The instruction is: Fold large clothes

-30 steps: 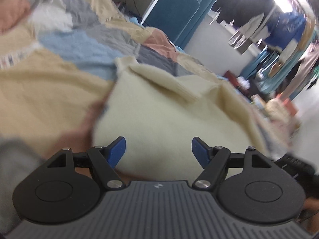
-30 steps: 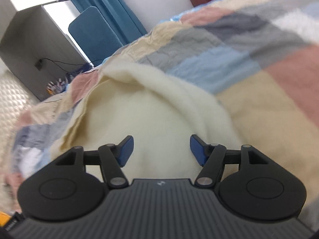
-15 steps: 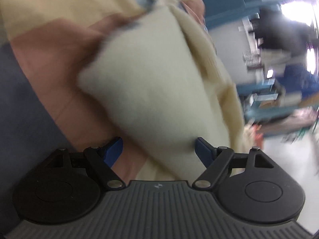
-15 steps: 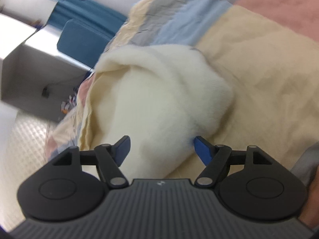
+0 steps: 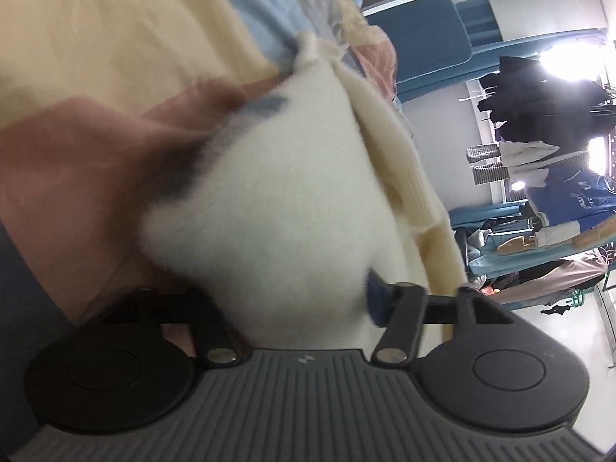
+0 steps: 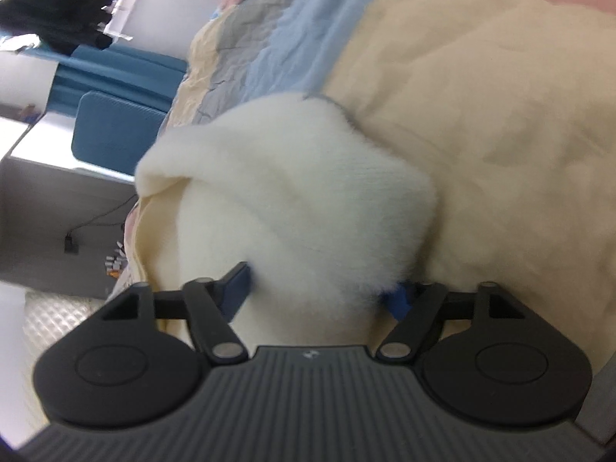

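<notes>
Fleece garment (image 5: 277, 200) on patchwork quilt (image 5: 96, 57), bunched straight ahead | left tongs (image 5: 296, 300) just closing on fleece | right tongs (image 6: 315, 292) likewise, clamping fleece | both equally near.

— Where is the fleece garment (image 5: 269, 192) lying?
— It is lying bunched on the quilt (image 6: 500, 123) covering the bed.
— And the tools?
— A fold is sitting between each one's fingers, left tool (image 5: 296, 300) and right tool (image 6: 319, 292).
</notes>
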`<action>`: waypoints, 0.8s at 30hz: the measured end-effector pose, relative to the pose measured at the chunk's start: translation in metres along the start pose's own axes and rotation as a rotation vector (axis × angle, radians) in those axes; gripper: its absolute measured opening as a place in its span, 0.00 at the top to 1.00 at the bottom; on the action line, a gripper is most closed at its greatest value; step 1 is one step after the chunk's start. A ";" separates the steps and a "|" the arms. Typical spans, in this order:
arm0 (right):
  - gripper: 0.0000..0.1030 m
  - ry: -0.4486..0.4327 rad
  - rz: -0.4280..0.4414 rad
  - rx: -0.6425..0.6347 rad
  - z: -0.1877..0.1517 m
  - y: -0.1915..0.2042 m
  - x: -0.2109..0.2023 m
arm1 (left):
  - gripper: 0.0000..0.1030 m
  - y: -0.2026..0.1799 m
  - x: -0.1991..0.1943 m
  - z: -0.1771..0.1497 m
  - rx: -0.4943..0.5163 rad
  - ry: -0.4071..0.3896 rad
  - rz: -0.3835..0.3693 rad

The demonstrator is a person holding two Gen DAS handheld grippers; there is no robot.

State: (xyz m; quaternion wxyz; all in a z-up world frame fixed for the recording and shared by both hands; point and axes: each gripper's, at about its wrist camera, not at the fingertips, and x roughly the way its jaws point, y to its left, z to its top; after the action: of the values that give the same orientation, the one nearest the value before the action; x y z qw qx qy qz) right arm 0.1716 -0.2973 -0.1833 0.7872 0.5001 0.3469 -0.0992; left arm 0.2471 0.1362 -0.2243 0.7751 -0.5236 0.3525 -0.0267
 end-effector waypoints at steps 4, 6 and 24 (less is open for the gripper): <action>0.65 -0.059 0.049 -0.136 -0.005 0.016 -0.019 | 0.64 -0.021 -0.014 0.000 0.115 -0.052 0.008; 0.69 -0.090 0.100 -0.174 -0.006 0.022 -0.033 | 0.68 -0.027 -0.025 -0.003 0.139 -0.072 -0.012; 0.75 -0.120 0.306 -0.237 -0.021 0.040 -0.162 | 0.68 -0.048 -0.184 -0.044 0.062 -0.054 -0.152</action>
State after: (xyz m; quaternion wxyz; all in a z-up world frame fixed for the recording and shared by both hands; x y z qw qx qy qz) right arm 0.0627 -0.2912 -0.0558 0.8657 0.4439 0.2289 0.0335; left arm 0.1000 0.1552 -0.0981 0.7960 -0.5252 0.2895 -0.0822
